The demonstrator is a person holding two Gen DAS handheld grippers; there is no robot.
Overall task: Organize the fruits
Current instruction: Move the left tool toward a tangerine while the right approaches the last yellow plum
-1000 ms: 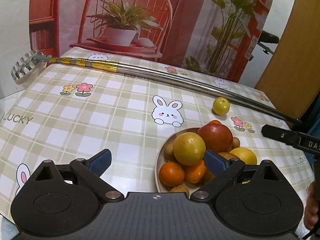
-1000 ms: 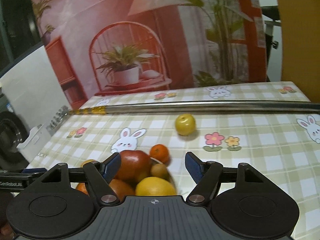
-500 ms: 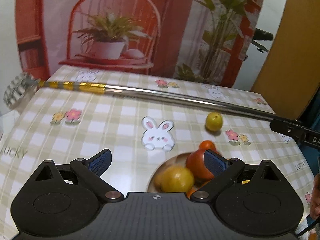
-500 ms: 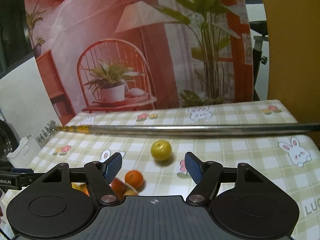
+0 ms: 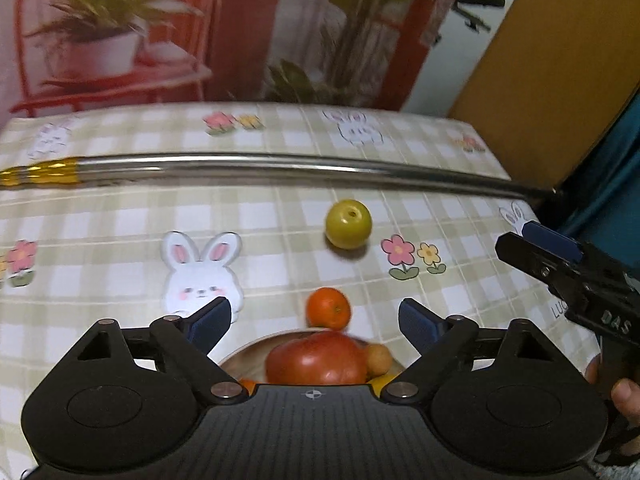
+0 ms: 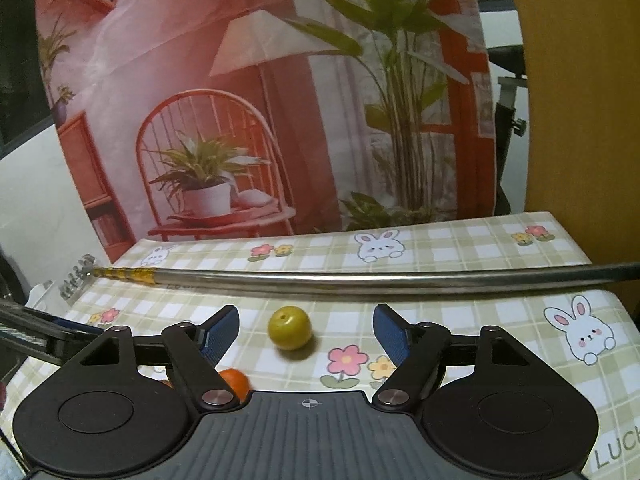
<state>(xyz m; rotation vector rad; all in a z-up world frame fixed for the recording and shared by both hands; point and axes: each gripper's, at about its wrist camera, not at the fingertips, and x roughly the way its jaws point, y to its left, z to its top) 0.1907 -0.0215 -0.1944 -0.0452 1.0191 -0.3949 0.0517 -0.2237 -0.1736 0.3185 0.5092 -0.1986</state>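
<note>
A yellow-green fruit (image 5: 348, 224) lies alone on the checked tablecloth. A tangerine (image 5: 329, 307) sits just past the far rim of the wooden bowl (image 5: 248, 354), which holds a big red fruit (image 5: 316, 360) and a small brown one (image 5: 378, 358). My left gripper (image 5: 314, 320) hovers over the bowl, its jaws closing; the tangerine shows in the gap, untouched by the pads. My right gripper (image 6: 307, 332) faces the yellow-green fruit (image 6: 290, 327), its jaws opening; the fruit lies beyond the tips, not gripped. The right gripper (image 5: 560, 264) also shows at the right edge of the left wrist view.
A long metal pole (image 6: 360, 280) with a gold-banded end lies across the table behind the fruit. A printed backdrop stands at the table's far edge. A brown panel (image 5: 560, 80) rises at the right. A hand (image 5: 624, 400) holds the right gripper.
The left gripper swung forward over the bowl, so most of its fruit dropped out of view, and its jaws narrowed. The right gripper moved nearer the yellow-green fruit, its jaws slightly wider.
</note>
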